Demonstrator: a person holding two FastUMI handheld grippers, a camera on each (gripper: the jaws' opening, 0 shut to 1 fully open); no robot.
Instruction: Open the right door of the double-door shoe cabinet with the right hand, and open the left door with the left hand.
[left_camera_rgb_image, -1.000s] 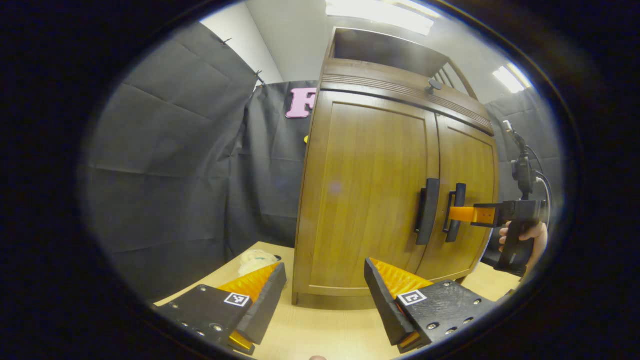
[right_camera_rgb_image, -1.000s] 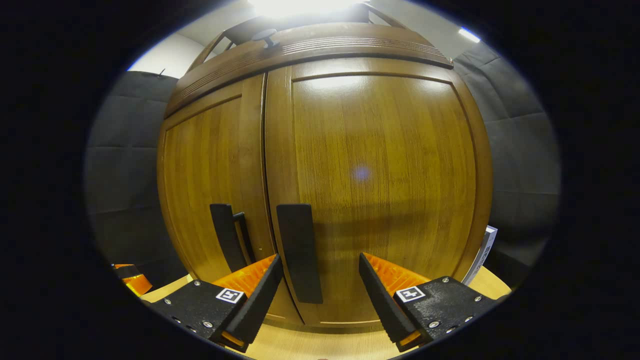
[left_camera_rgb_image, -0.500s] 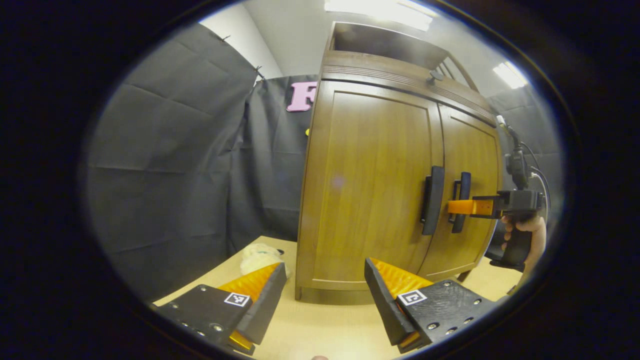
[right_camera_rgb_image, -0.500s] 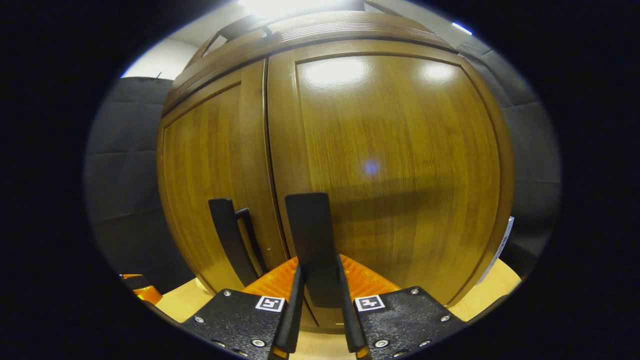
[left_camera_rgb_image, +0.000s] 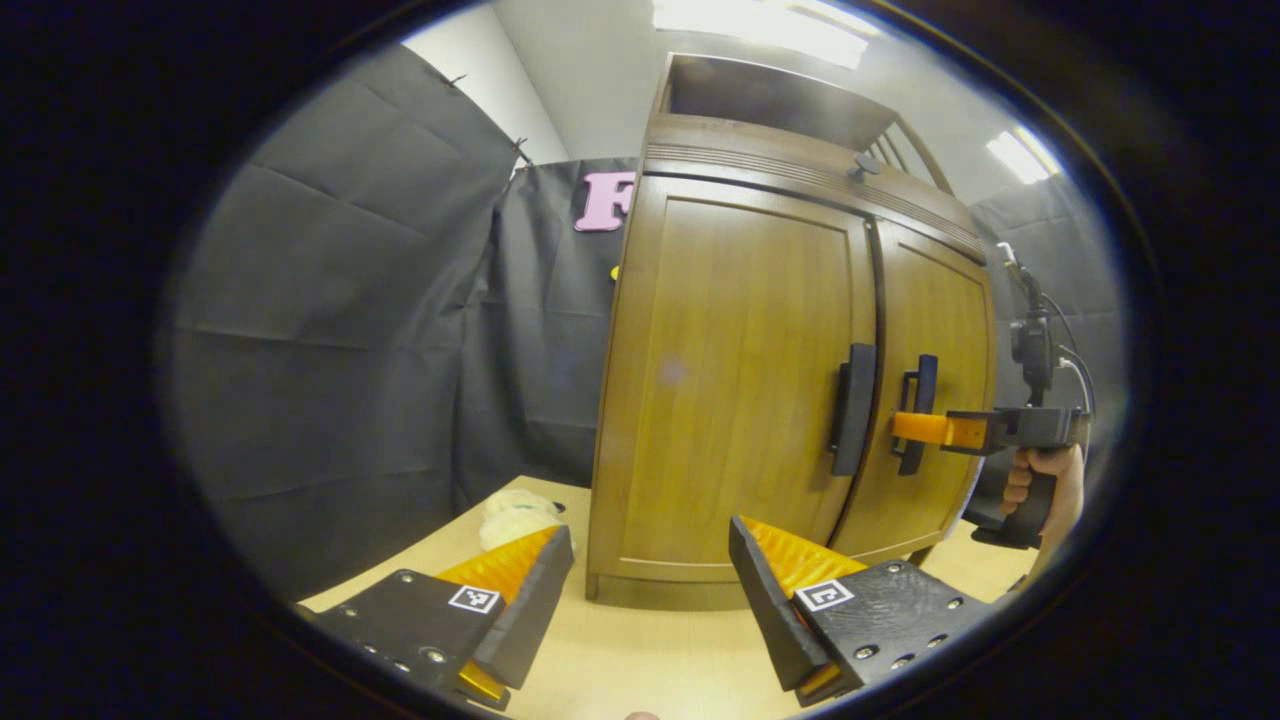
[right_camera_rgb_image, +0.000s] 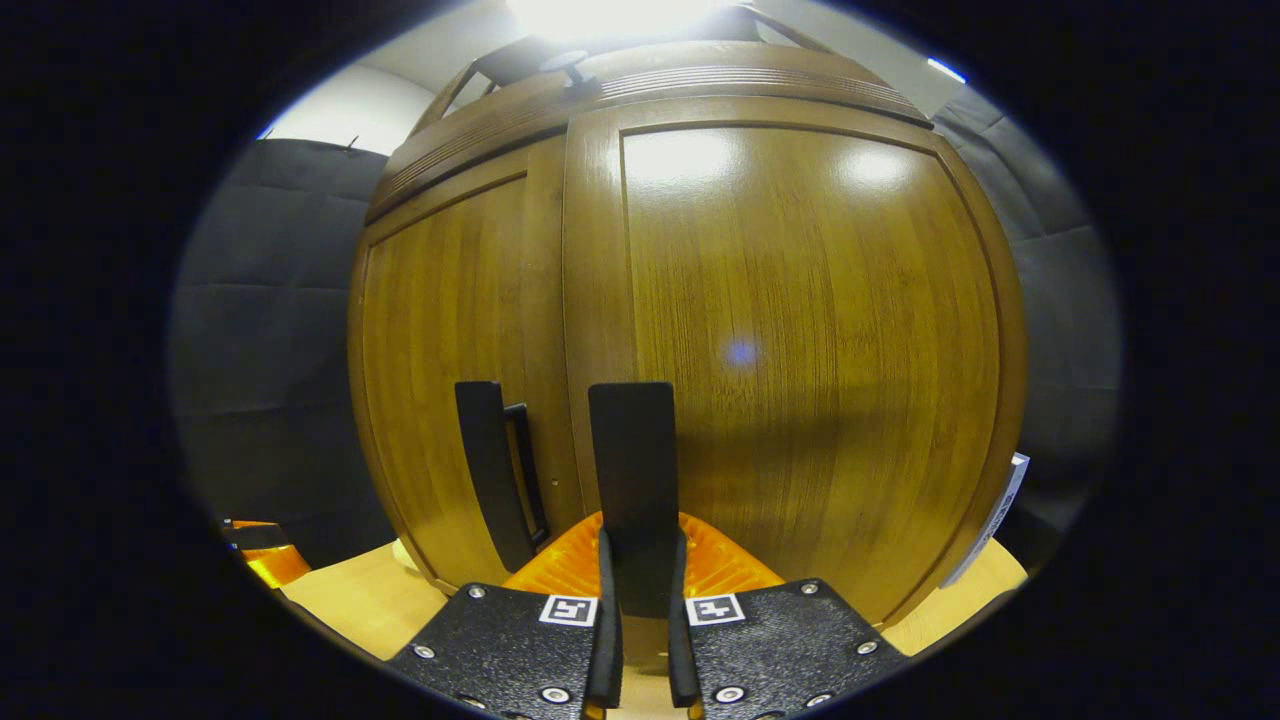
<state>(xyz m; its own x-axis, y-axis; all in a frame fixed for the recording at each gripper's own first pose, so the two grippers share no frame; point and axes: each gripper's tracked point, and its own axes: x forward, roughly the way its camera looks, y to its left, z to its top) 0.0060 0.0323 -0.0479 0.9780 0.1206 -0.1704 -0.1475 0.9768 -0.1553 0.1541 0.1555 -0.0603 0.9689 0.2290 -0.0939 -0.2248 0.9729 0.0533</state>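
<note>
The right gripper (right_camera_rgb_image: 637, 640), spread wide a second ago, is now clamped on the flat black handle (right_camera_rgb_image: 632, 480) of the brown wooden right door (right_camera_rgb_image: 800, 350), which is pulled slightly ajar.

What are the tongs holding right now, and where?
Right tongs clamp the right door handle near its lower end. Left tongs are open, holding nothing.
</note>
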